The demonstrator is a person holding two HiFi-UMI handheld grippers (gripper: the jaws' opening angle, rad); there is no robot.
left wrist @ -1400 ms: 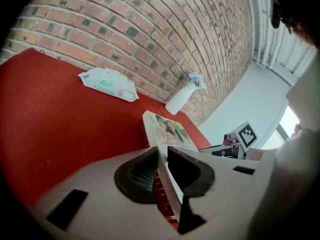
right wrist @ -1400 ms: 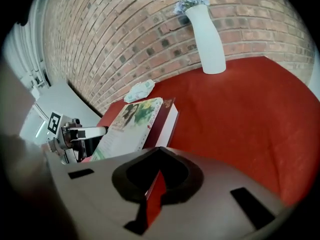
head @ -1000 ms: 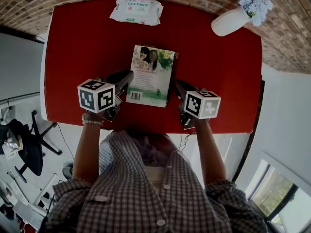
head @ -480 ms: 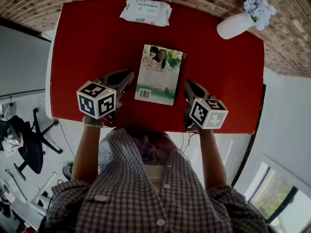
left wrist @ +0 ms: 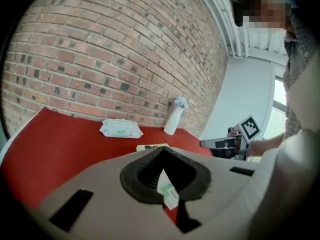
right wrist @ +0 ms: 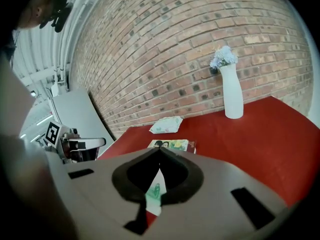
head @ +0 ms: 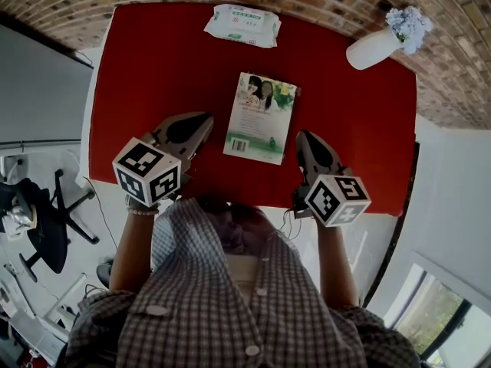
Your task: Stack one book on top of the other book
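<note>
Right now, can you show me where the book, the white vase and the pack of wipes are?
book (head: 261, 121), head view, middle of its cover.
white vase (head: 370, 50), head view, middle of its body.
pack of wipes (head: 243, 24), head view, middle of its top.

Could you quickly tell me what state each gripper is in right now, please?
Left gripper: closed, holding nothing.
Right gripper: closed, holding nothing.
</note>
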